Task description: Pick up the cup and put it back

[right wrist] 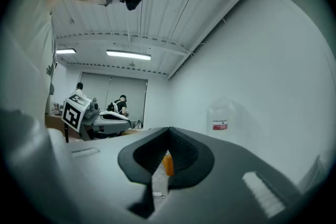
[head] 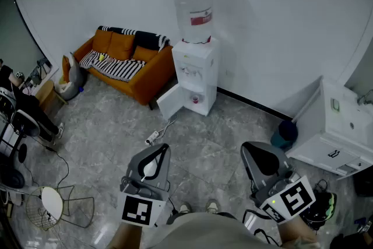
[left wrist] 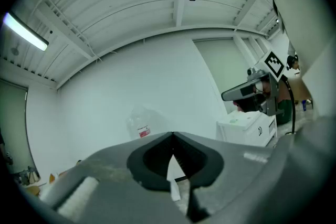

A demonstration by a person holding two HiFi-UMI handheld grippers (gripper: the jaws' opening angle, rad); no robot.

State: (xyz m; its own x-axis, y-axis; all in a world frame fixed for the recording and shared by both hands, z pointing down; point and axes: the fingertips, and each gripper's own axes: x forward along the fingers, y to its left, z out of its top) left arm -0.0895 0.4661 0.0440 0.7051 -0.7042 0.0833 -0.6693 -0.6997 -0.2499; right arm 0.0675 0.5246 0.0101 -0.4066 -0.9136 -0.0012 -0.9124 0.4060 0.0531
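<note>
The left gripper (left wrist: 173,136) is clenched: in the left gripper view its two dark pads meet at the tips, with nothing caught between them (only a pale sliver of the room shows through the gap lower down). The right gripper (right wrist: 169,131) is clenched too, pads together at the tips and empty; the orange strip seen through its lower gap is background, well apart from the jaws. In the head view both grippers are held low and close to the person's body, side by side above the grey tiled floor (head: 111,131), touching nothing.

The cup (head: 195,99) (a small reddish shape, too small to make out well) sits in the open lower compartment of the white water dispenser (head: 198,67), whose door (head: 170,102) stands swung out to the left. The dispenser stands against the white wall with a clear bottle (head: 195,6) on top, well apart from both grippers. An orange sofa (head: 131,67) with a striped throw stands just left of the dispenser, and a white cable with a plug (head: 154,136) lies on the floor between the dispenser and the left gripper.
</note>
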